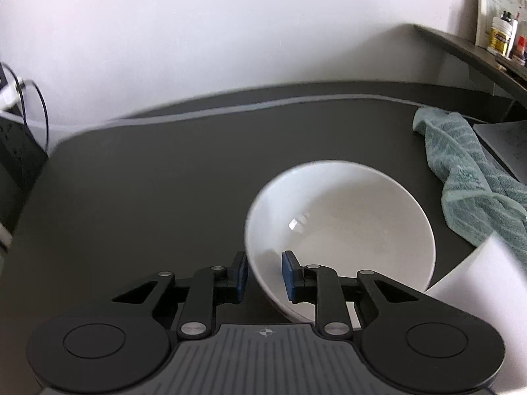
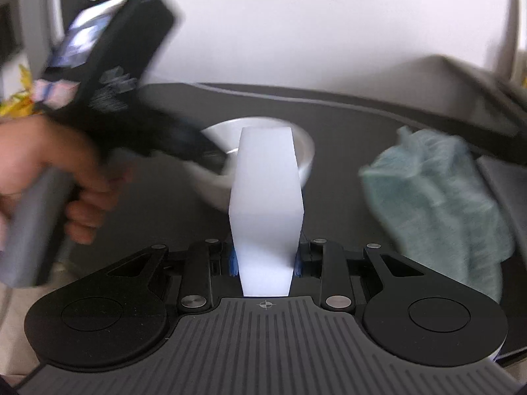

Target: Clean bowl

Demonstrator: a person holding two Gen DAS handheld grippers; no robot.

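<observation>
The left gripper (image 1: 263,276) jaws straddle the near rim of the tilted glossy white ceramic bowl (image 1: 342,227) on the dark table (image 1: 148,191), apparently clamping it, while the right gripper (image 2: 265,261) jaws grip a white foam block (image 2: 266,197).

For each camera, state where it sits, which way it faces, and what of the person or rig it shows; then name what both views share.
Left wrist: on the left gripper, facing forward over the dark table; its fingers straddle the near rim of the tilted white bowl.
Right wrist: on the right gripper, shut on a white sponge block, facing the bowl; a hand holding the left gripper's handle shows.
Shared: bowl, teal towel, table, sponge block.
</observation>
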